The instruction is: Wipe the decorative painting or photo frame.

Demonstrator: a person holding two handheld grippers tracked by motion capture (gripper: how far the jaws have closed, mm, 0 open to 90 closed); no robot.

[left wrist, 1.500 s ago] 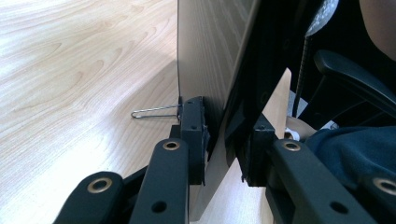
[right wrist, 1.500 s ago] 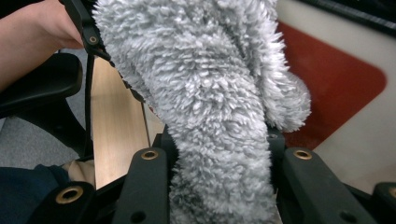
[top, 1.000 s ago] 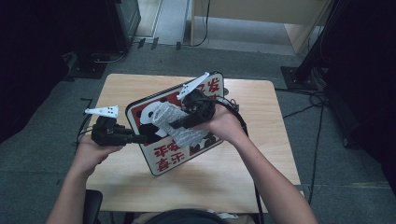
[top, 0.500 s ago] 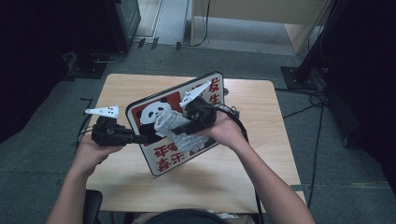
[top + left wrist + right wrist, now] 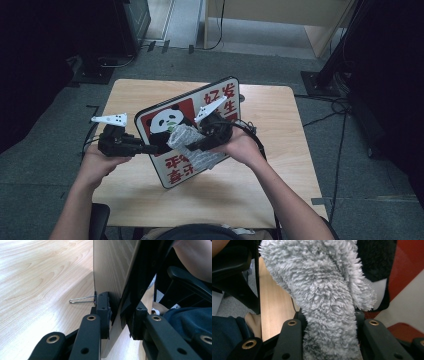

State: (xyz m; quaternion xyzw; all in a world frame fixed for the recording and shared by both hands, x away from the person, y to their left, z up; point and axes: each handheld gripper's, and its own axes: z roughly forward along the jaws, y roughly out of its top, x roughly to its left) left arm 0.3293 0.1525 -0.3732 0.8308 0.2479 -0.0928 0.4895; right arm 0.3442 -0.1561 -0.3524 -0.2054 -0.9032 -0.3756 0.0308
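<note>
Grey floor surrounds the wooden table (image 5: 280,200). We keep the left gripper (image 5: 150,148) clamped on the edge of the sign board (image 5: 220,100), holding it tilted off the tabletop so its printed face is reachable. We keep the right gripper (image 5: 192,145) closed on a fluffy grey cloth (image 5: 192,150), pressed against that face (apparently for wiping). Both jaw tips are covered, and the board's lower lettering lies partly beneath the cloth.
</note>
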